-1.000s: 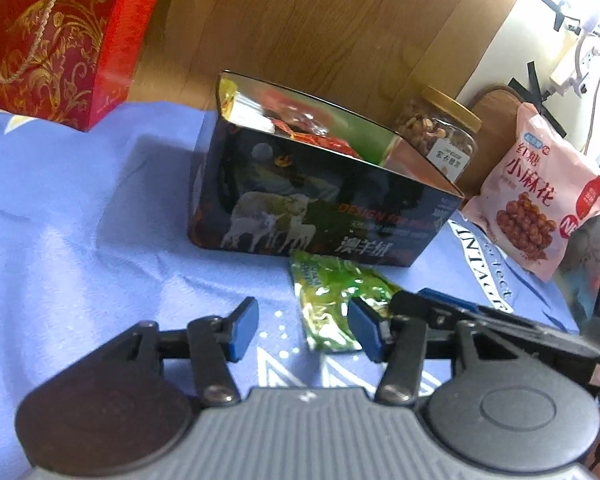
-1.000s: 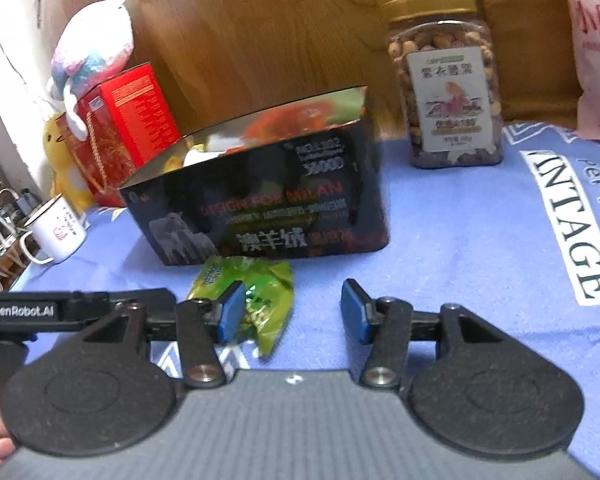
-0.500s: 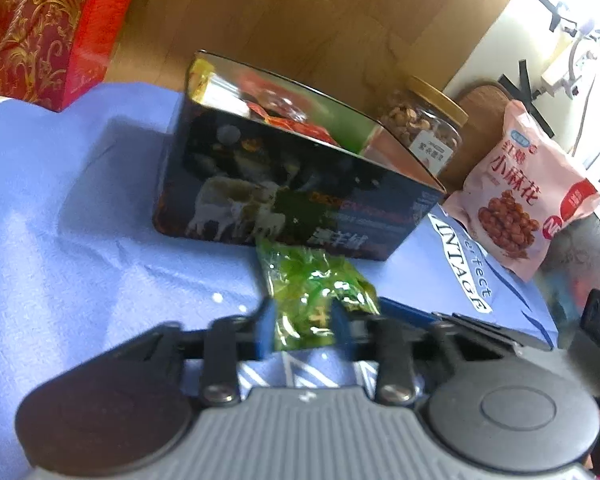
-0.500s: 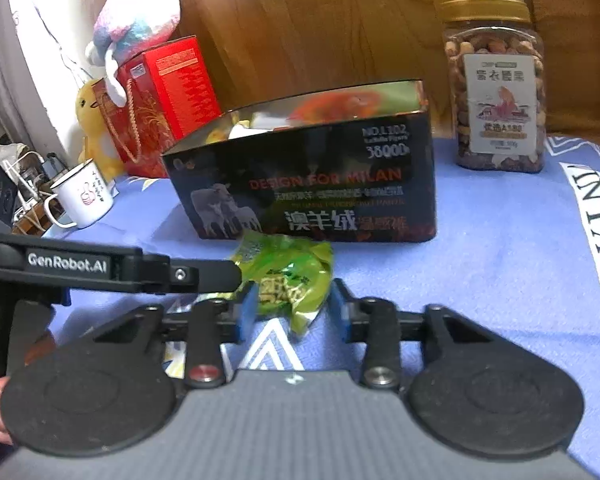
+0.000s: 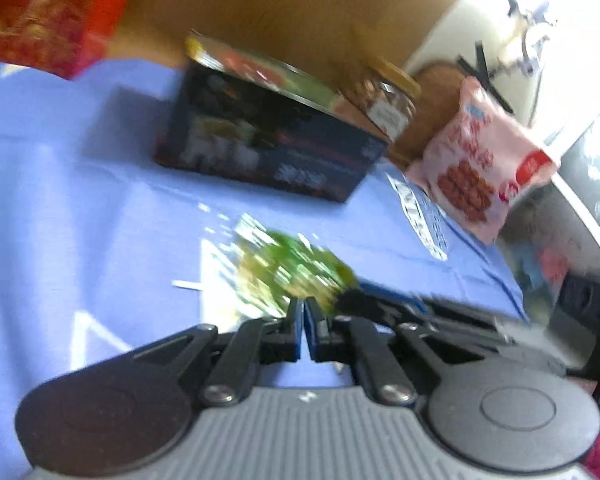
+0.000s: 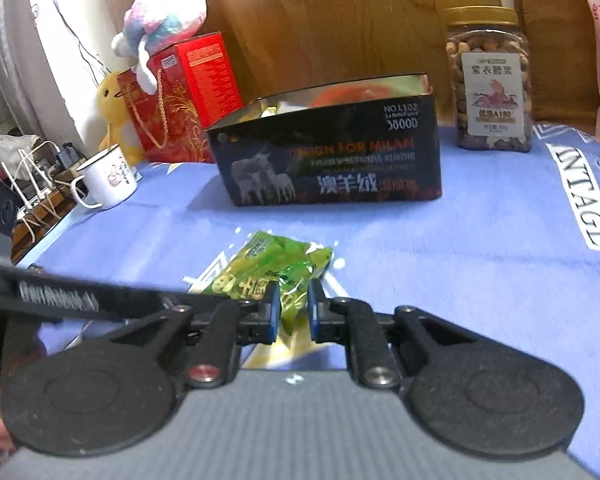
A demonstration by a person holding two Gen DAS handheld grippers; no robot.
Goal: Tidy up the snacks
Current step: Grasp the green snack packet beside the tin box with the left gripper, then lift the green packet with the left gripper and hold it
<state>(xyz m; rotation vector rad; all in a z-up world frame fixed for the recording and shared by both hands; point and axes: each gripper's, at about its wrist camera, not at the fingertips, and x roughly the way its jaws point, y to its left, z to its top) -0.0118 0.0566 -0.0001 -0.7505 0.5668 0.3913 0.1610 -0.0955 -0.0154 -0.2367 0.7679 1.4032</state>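
Note:
A green snack packet (image 6: 276,270) lies on the blue cloth in front of a dark open box (image 6: 332,160) that holds other snacks. My right gripper (image 6: 293,307) is shut on the packet's near end. In the blurred left wrist view, my left gripper (image 5: 303,320) has its pads almost together at the packet's (image 5: 288,268) near edge; whether it pinches the wrapper is unclear. The box shows there too (image 5: 268,148). The left gripper's arm (image 6: 80,296) crosses the right wrist view on the left.
A jar of nuts (image 6: 490,84) and a pink snack bag (image 5: 484,160) stand right of the box. A red gift box (image 6: 180,96) with plush toys and a white mug (image 6: 108,178) are at the left. A wooden board stands behind.
Both grippers closed from open. The green packet was pulled back from the box's front toward me. The left view is now motion-blurred.

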